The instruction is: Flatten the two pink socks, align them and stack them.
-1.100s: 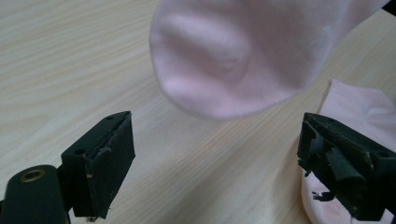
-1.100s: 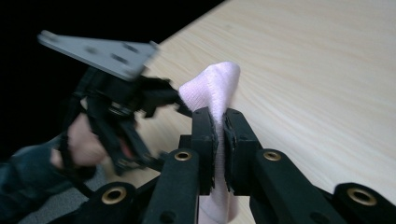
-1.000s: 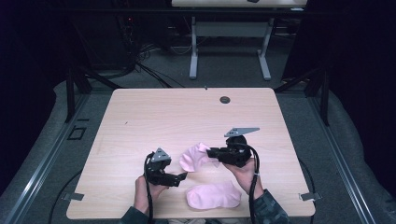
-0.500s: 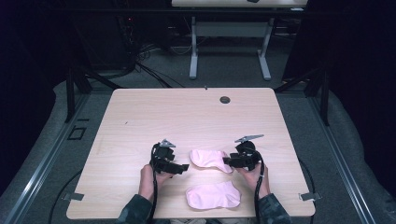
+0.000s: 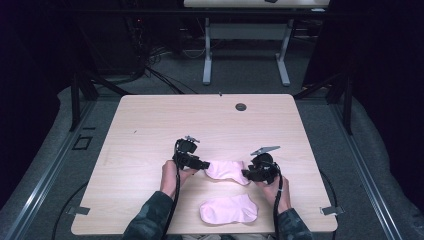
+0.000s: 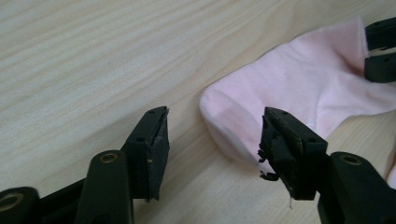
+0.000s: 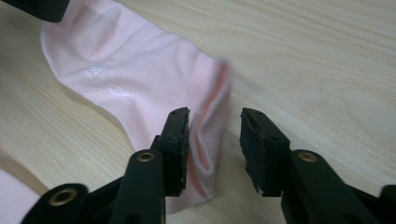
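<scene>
A pink sock (image 5: 227, 170) lies flat on the wooden table (image 5: 150, 130), stretched between my two grippers. My left gripper (image 5: 201, 164) is open at its toe end; the toe (image 6: 233, 121) rests on the wood between the spread jaws (image 6: 215, 123). At the cuff end my right gripper (image 5: 247, 174) is open, with the ribbed cuff (image 7: 210, 135) lying loosely in the gap (image 7: 215, 119) and one jaw resting over the fabric. A second pink sock (image 5: 229, 209) lies flat near the table's front edge, between the person's forearms.
A small dark round grommet (image 5: 241, 107) sits in the table near its far edge. Beyond the table stand the white legs of another table (image 5: 207, 55), with cables on the dark floor. Bare wood stretches to the left, right and back.
The sock was bunched and lifted in the right gripper a second ago. It now lies spread flat between the two grippers, and both have opened at its ends.
</scene>
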A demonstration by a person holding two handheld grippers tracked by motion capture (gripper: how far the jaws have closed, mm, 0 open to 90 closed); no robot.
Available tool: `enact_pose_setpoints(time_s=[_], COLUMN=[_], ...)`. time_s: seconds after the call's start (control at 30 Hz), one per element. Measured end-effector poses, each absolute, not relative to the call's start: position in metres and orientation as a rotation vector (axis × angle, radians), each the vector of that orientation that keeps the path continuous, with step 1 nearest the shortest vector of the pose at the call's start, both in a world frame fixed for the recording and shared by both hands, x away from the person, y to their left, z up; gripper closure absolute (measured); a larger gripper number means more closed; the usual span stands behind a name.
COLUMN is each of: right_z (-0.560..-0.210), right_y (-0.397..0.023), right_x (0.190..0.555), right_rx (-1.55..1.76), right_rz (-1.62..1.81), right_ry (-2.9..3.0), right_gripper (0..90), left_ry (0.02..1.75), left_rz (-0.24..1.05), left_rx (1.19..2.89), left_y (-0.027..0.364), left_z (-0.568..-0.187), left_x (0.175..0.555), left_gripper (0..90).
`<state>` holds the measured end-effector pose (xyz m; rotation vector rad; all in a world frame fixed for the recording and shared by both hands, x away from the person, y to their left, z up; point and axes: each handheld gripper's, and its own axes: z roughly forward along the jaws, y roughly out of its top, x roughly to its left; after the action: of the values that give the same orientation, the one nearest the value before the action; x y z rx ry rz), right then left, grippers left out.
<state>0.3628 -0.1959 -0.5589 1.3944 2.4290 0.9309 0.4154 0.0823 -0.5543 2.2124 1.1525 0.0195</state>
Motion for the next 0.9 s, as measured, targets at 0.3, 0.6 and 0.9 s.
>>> enact_pose_setpoints(time_s=[0.3, 0.6, 0.9], right_z=[-0.566, -0.568, -0.570], right_y=[-0.205, -0.208, -0.209], right_x=[0.368, 0.364, 0.363], right_rx=[1.456, 1.427, 1.424], right_rz=[0.919, 0.909, 0.964], right_ry=[2.408, 2.399, 2.404], right_gripper=[66.4, 78.6, 84.8], left_ry=[1.159, 1.119, 1.083], left_rz=[-0.009, 0.043, 0.097], left_rx=[2.244, 2.289, 2.302], left_y=[0.076, 0.071, 0.068], left_z=[-0.561, -0.561, -0.561], left_x=[0.422, 0.415, 0.411], left_gripper=[57.9, 72.1, 88.3])
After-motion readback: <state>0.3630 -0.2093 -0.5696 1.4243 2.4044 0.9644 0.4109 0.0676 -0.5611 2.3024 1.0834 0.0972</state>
